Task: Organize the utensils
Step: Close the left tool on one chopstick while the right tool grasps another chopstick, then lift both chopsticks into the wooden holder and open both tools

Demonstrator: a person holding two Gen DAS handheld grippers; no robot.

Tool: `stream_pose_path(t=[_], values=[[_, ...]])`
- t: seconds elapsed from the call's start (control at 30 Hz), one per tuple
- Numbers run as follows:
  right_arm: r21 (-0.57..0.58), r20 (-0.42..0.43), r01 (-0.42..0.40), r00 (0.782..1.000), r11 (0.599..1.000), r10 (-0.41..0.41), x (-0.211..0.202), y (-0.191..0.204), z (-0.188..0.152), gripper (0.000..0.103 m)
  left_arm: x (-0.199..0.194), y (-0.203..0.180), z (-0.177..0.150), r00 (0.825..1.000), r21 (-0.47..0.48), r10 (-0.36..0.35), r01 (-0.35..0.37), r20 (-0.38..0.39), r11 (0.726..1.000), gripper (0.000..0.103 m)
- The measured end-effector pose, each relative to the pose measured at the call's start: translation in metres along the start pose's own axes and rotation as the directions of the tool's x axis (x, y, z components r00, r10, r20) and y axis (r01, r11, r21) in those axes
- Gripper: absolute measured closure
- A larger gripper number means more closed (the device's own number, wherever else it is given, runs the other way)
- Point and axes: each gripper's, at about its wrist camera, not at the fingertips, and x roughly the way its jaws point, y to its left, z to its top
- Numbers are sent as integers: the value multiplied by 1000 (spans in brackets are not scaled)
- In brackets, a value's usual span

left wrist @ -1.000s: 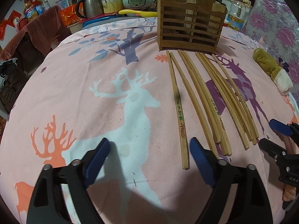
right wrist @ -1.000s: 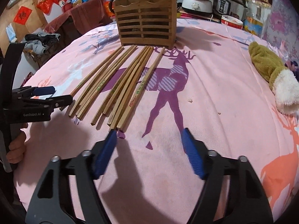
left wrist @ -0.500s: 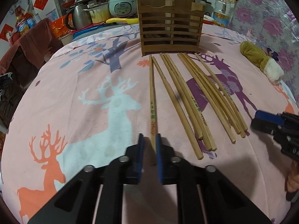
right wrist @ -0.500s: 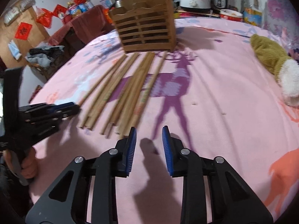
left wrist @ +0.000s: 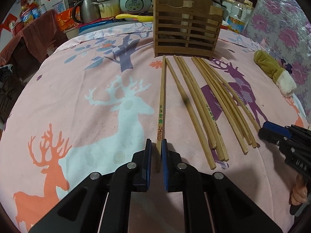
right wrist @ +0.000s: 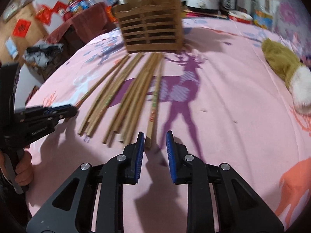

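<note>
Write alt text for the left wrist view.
The left gripper is shut on the near end of the leftmost chopstick, one of a row lying on a pink deer-print cloth before a slatted wooden holder. The right gripper enters at right.

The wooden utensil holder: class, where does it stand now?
In the left wrist view the wooden utensil holder stands upright at the cloth's far side, just beyond the far tips of the chopsticks.

Wooden chopsticks (left wrist: 196, 104) lie flat, fanned side by side on the pink deer-print cloth (left wrist: 77, 97), far tips near the upright slatted wooden holder (left wrist: 186, 29)
</note>
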Motion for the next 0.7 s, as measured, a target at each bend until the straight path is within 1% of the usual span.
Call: stream_pose_path(t=[0.1, 0.2, 0.33, 0.37, 0.4, 0.43, 0.5, 0.57, 0.63, 0.7], values=[[21, 5, -5, 1000, 1000, 5, 0, -5, 1, 79, -1, 0, 0, 1000, 0, 1, -1, -1, 1000, 91], [-23, 7, -7, 1000, 1000, 8, 1, 6, 0, 79, -2, -3, -1, 1000, 12, 13, -13, 3, 1000, 91], [-75, 2, 45, 999, 996, -45, 7, 17, -3, 79, -2, -12, -4, 998, 59, 62, -63, 20, 996, 91], [-81, 5, 53, 999, 995, -52, 6, 18, -3, 86, -2, -14, -5, 997, 71, 69, -71, 24, 995, 93], [-80, 3, 51, 999, 995, -51, 6, 17, -3, 96, -2, -15, -5, 997, 78, 70, -72, 26, 994, 94], [-77, 3, 46, 999, 996, -46, 5, 16, -3, 96, -3, -16, -6, 998, 80, 61, -63, 27, 995, 97], [-73, 9, 45, 999, 996, -44, 3, 14, -4, 97, -6, -14, -6, 999, 74, 30, -32, 29, 997, 98], [-77, 25, 54, 998, 996, -52, -1, 15, -5, 97, -12, -13, -5, 998, 71, 22, -26, 56, 997, 98], [-83, 60, 61, 997, 995, -56, -8, 17, -4, 97, -25, -12, -4, 994, 64, 15, -22, 107, 998, 98], [-82, 108, 64, 993, 995, -55, -20, 18, -2, 97, -34, -9, -1, 990, 53, 9, -17, 142, 998, 98]])
